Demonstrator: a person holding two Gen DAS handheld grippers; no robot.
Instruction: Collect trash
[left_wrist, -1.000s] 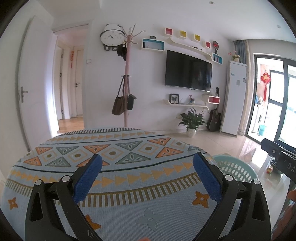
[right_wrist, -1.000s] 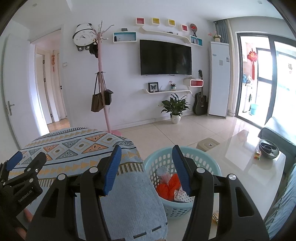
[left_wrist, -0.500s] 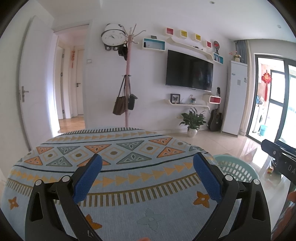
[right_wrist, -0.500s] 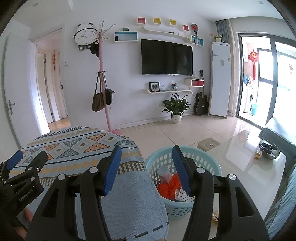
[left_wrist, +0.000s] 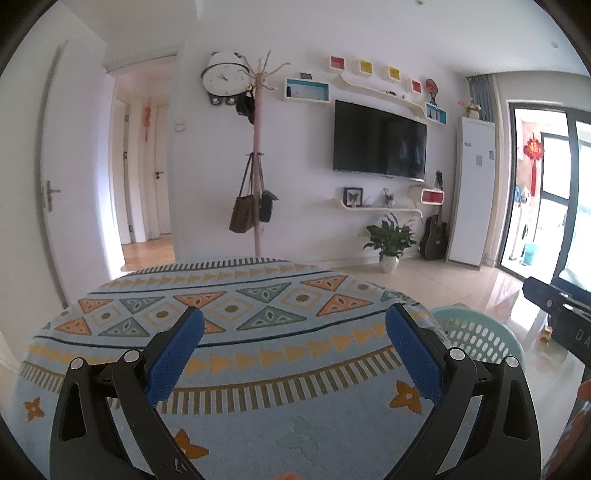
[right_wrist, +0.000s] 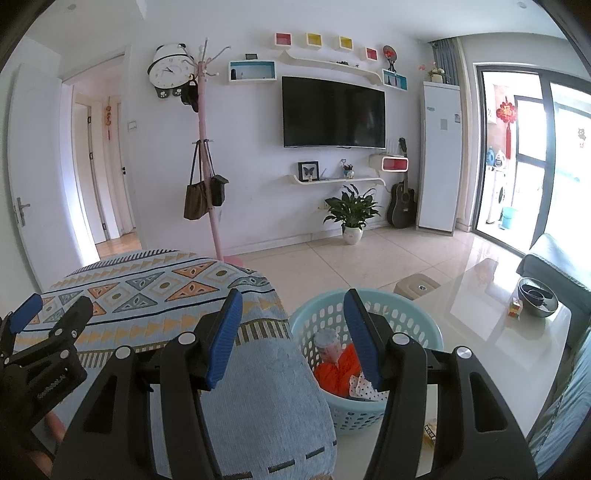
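A light blue plastic basket (right_wrist: 417, 321) stands on the floor beside the table; it also shows in the left wrist view (left_wrist: 476, 332). Inside it lie an orange crumpled wrapper (right_wrist: 338, 371), a pink cup (right_wrist: 328, 345) and a dotted white scrap (right_wrist: 364, 386). My right gripper (right_wrist: 293, 314) is open and empty, above the table's edge and the basket's near rim. My left gripper (left_wrist: 293, 328) is open and empty over the patterned tablecloth (left_wrist: 236, 314); it also shows at the left of the right wrist view (right_wrist: 48, 314).
A glass coffee table (right_wrist: 491, 317) stands right of the basket, with a metal bowl (right_wrist: 537, 301) and a small cube (right_wrist: 515, 307). A small wrapper (right_wrist: 430, 430) lies on the floor by the basket. A coat rack (right_wrist: 207, 166) and potted plant (right_wrist: 351, 214) stand by the far wall.
Both grippers stay open and almost still; the views have shifted only slightly.
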